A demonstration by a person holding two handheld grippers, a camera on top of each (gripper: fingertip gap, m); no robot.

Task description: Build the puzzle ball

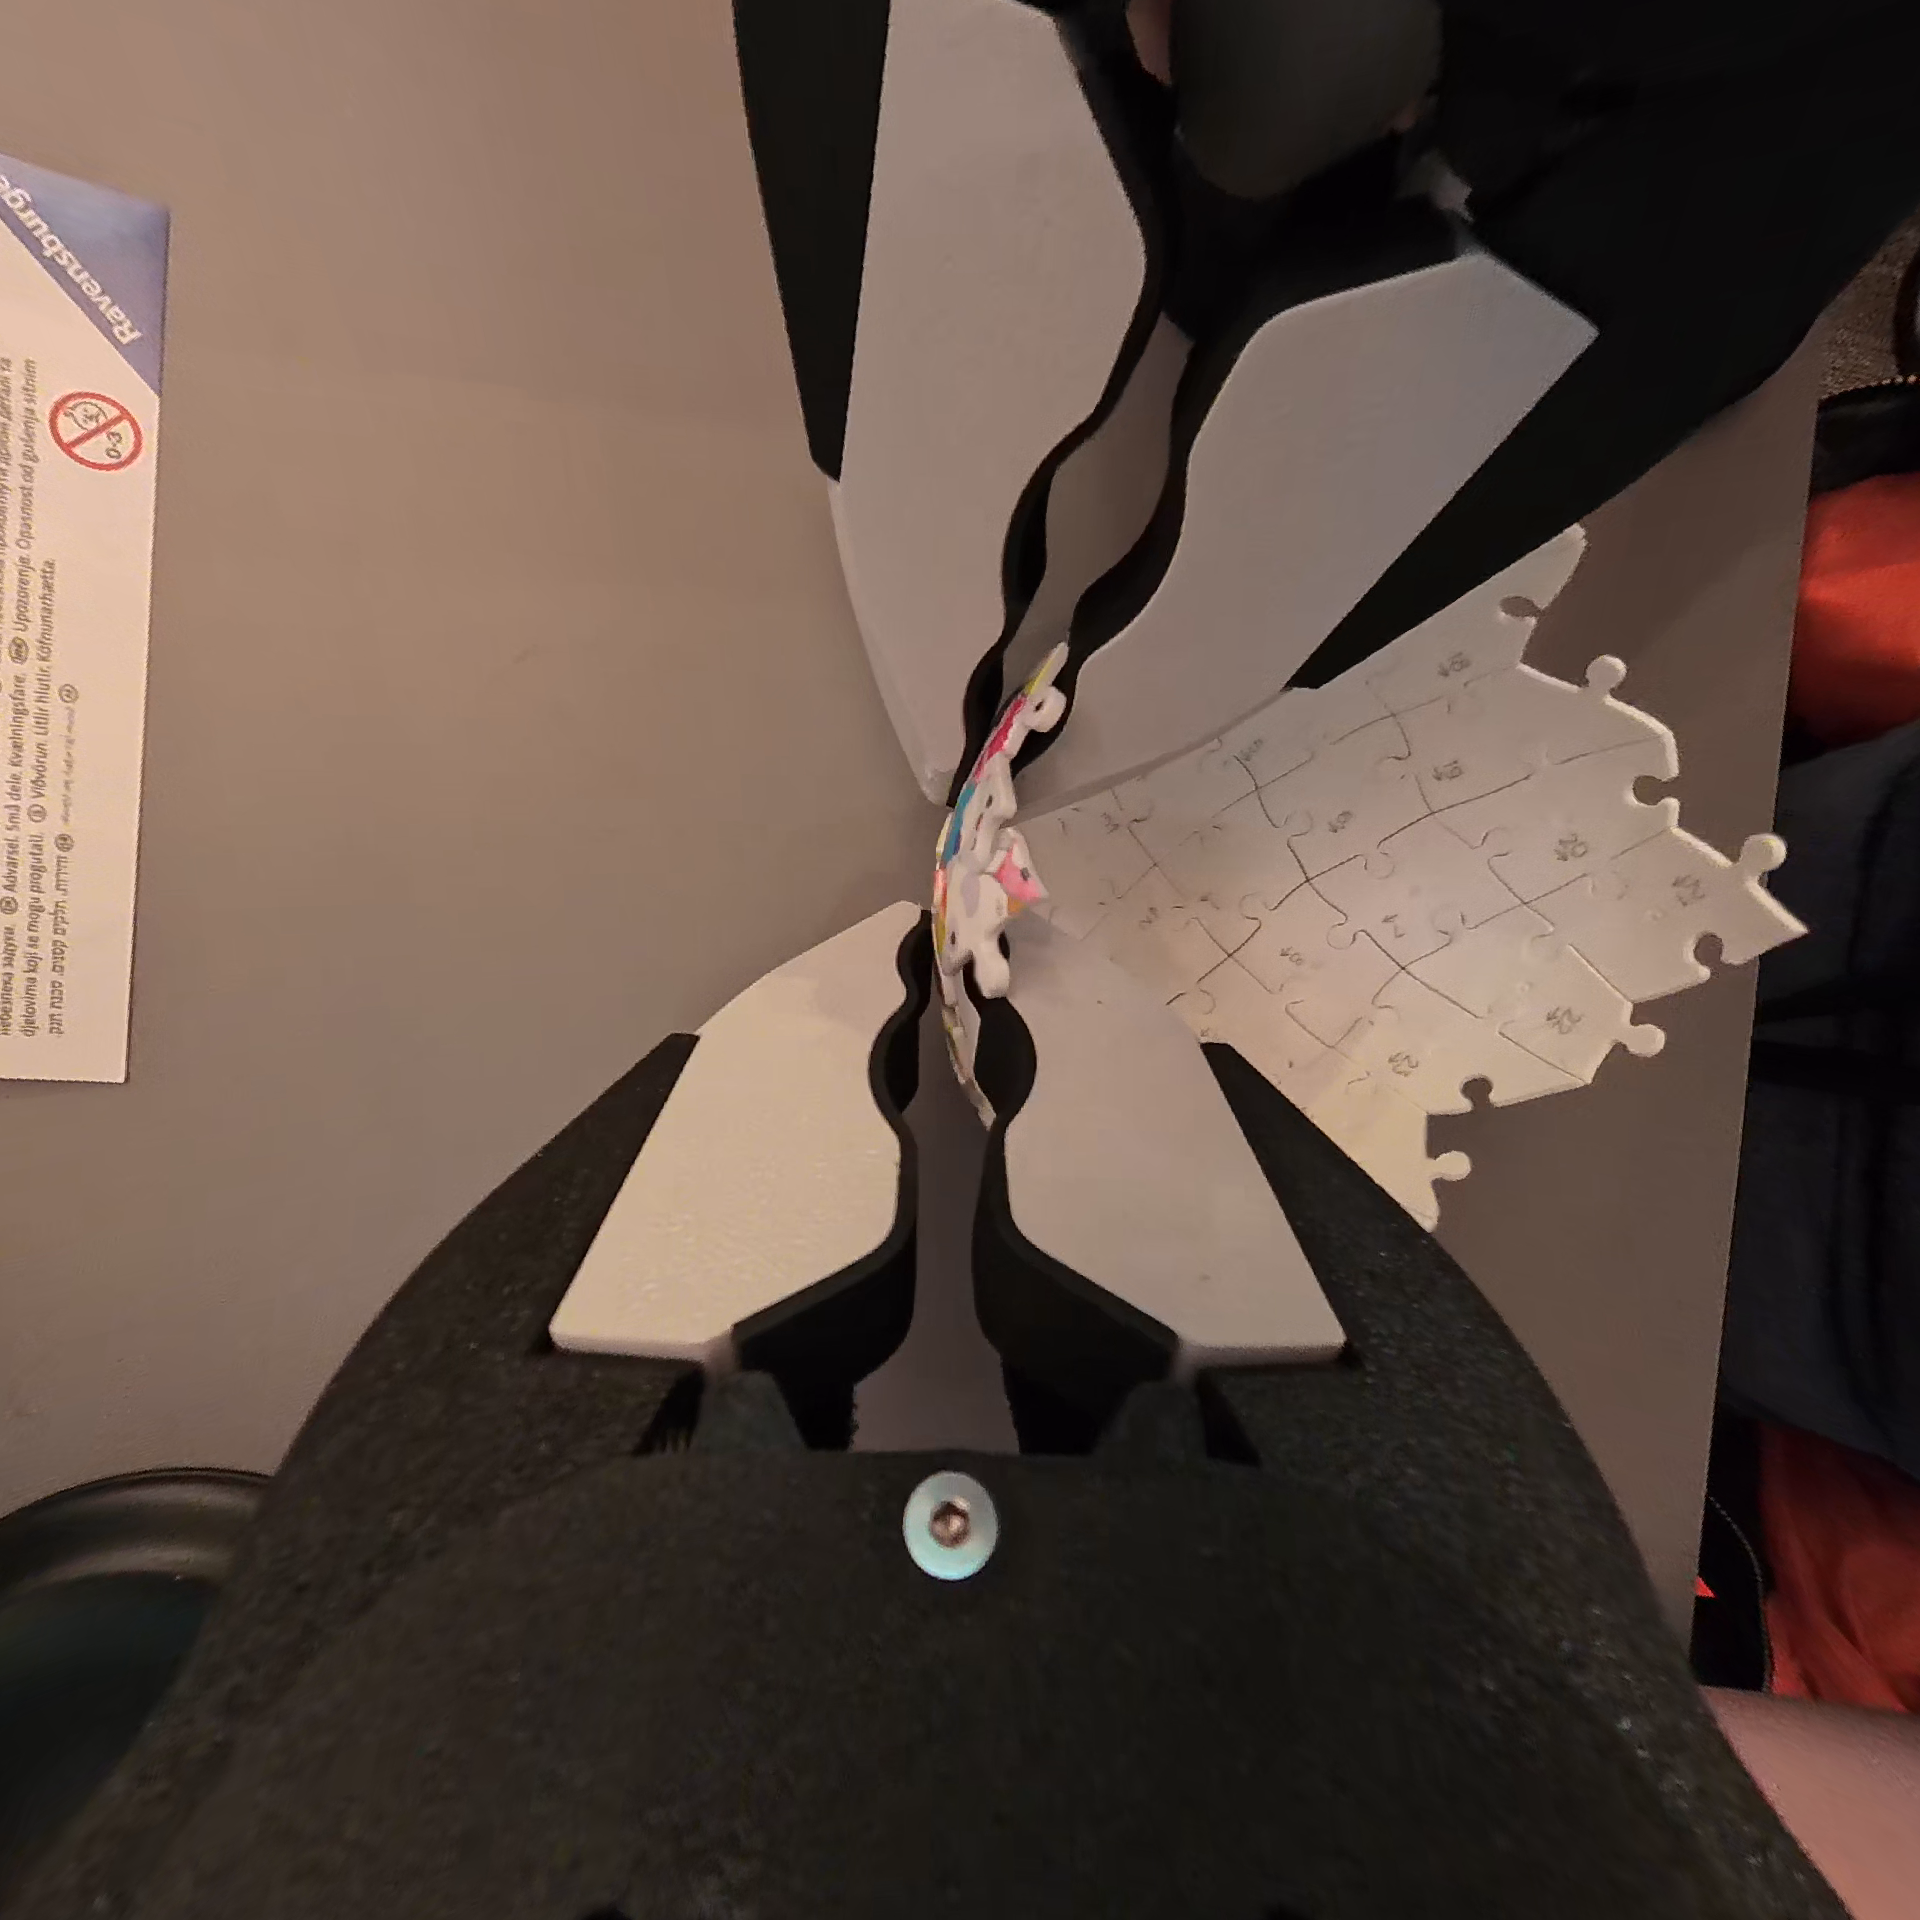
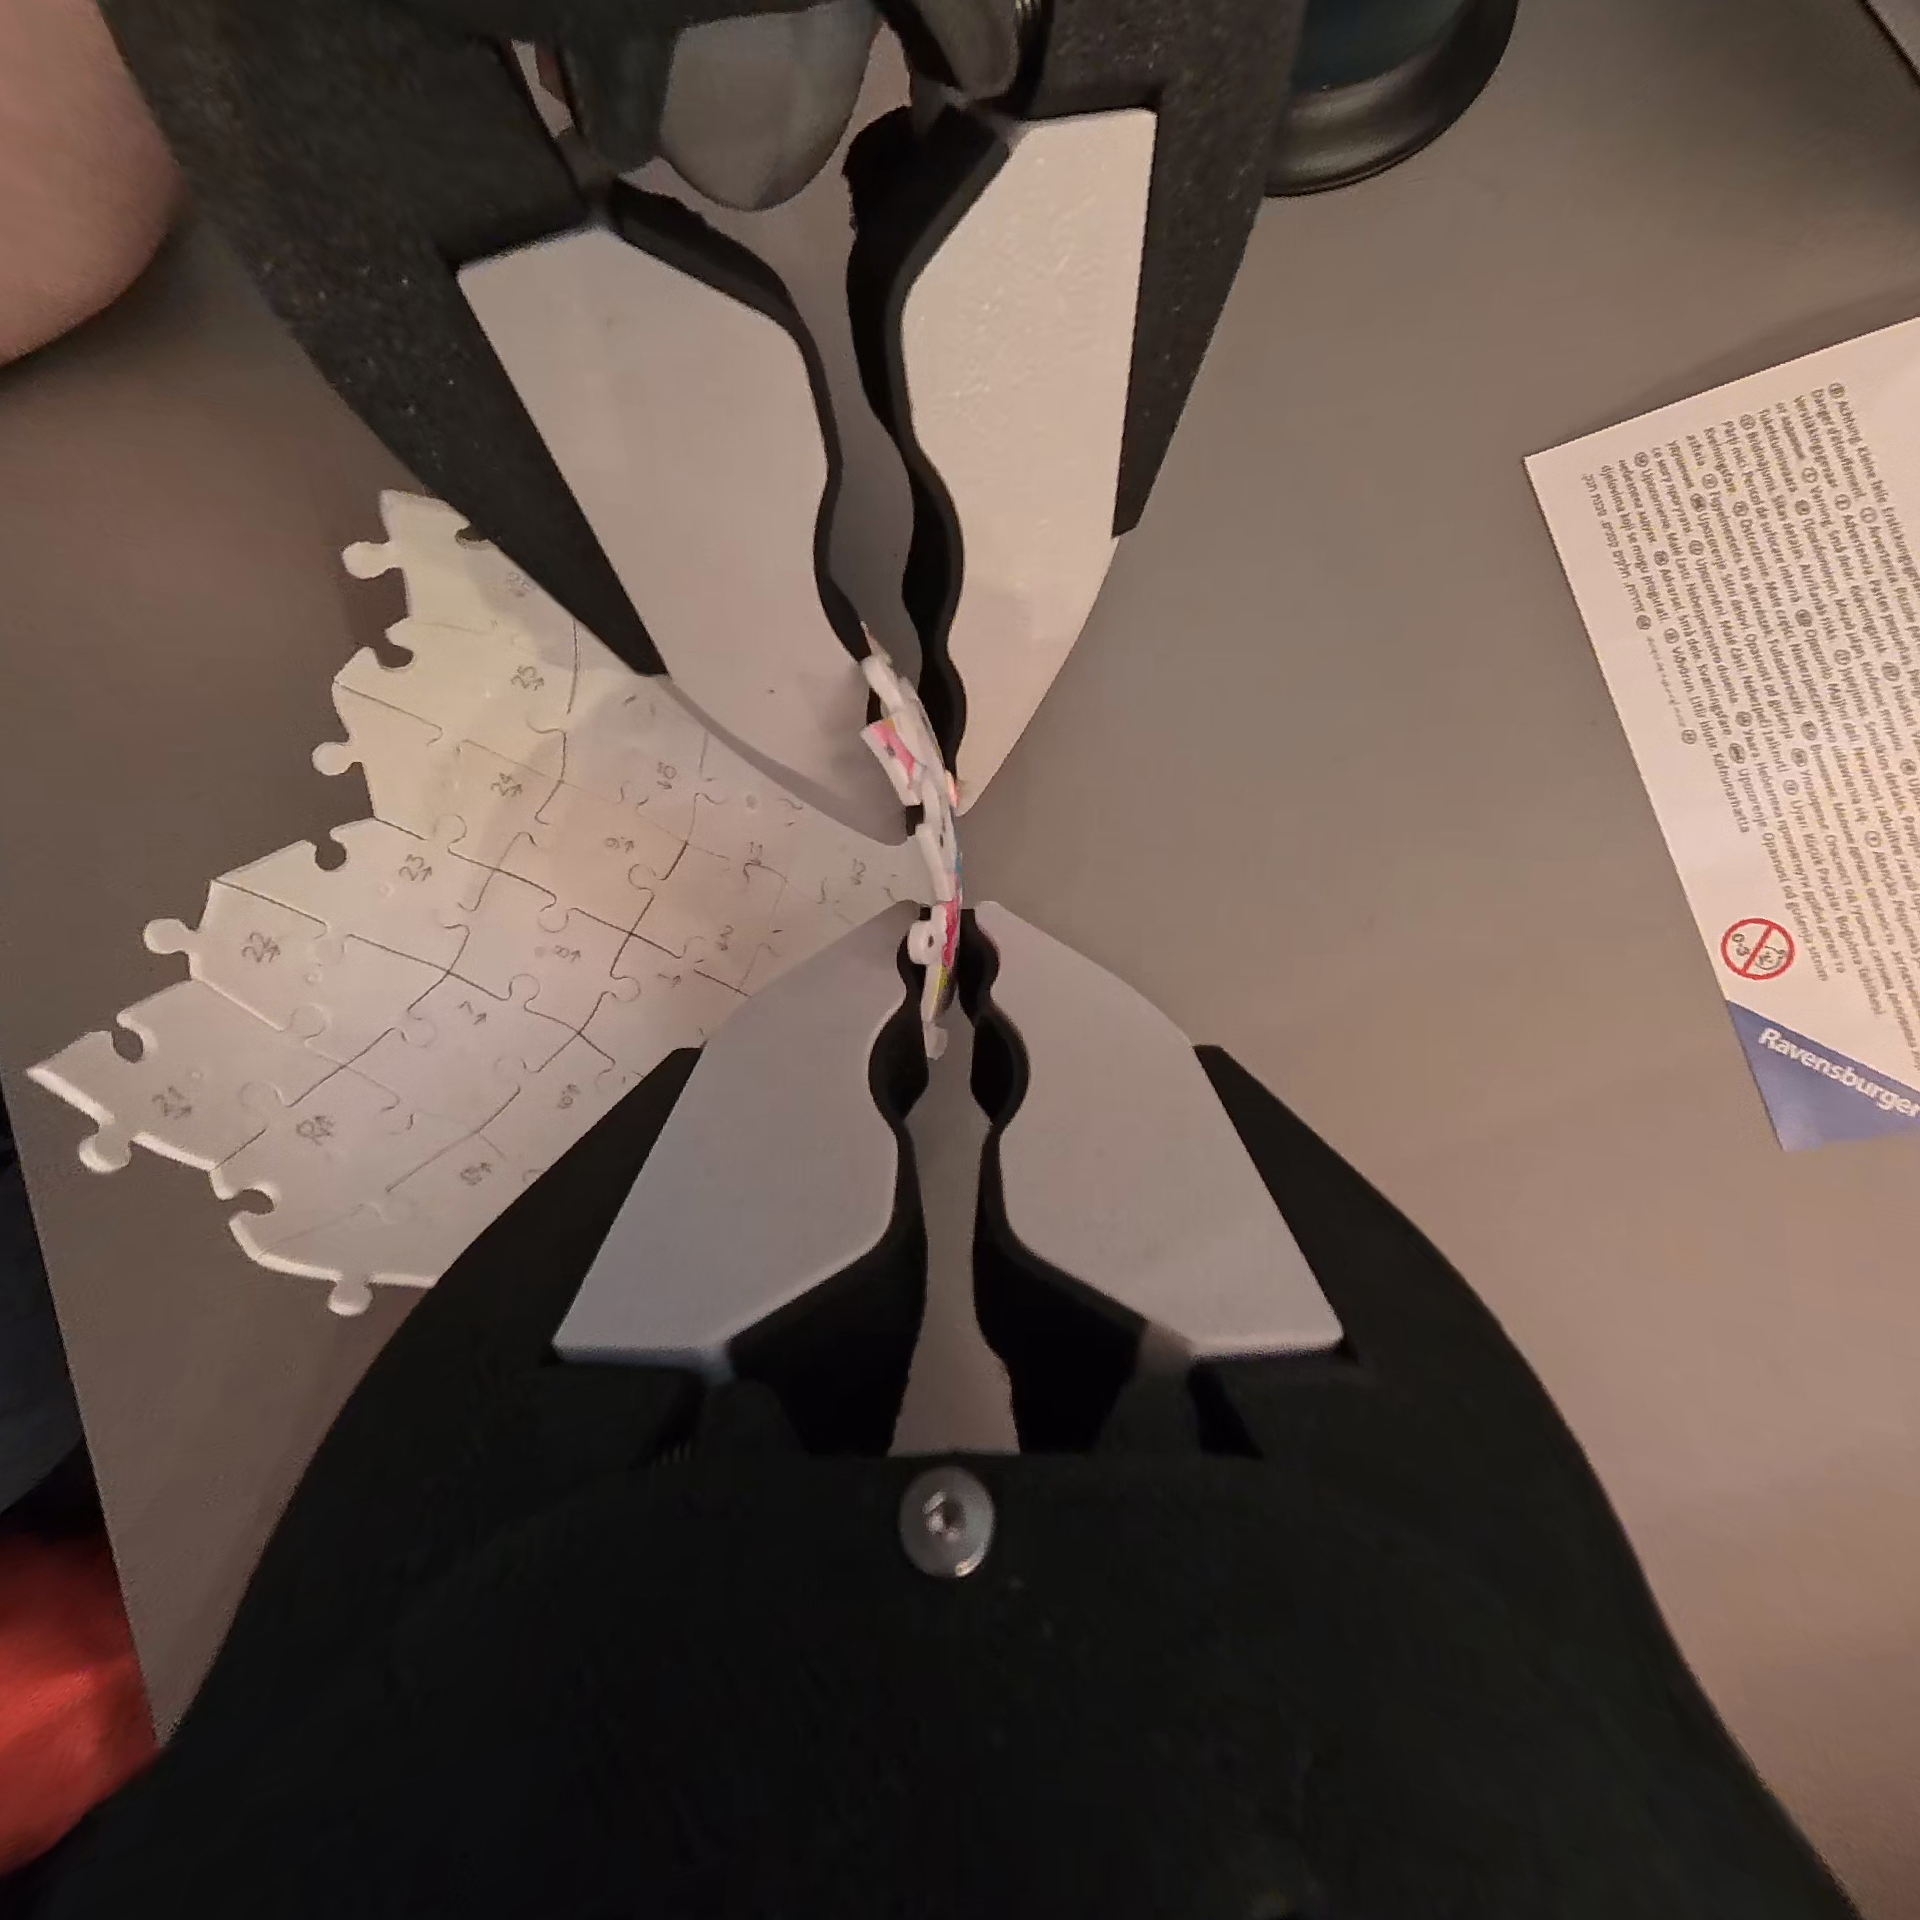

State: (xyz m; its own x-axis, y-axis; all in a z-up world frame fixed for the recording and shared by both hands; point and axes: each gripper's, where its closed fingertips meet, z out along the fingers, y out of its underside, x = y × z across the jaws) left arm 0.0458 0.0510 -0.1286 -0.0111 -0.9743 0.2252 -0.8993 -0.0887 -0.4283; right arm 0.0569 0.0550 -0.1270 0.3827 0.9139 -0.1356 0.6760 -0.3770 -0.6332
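Fingers (image 1: pixel 914 997) hide the puzzle shell (image 1: pixel 1455 883); leaflet (image 1: pixel 73 644) lies nearby.

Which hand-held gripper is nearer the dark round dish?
Left. The dish lies close beside the left hand-held gripper; the right hand-held gripper grips the puzzle from the opposite side.

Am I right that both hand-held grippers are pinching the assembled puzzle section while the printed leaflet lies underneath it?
Not quite. Both views show the leaflet lying apart on the table, not underneath. The left hand-held gripper and the right hand-held gripper do pinch the assembled puzzle section.
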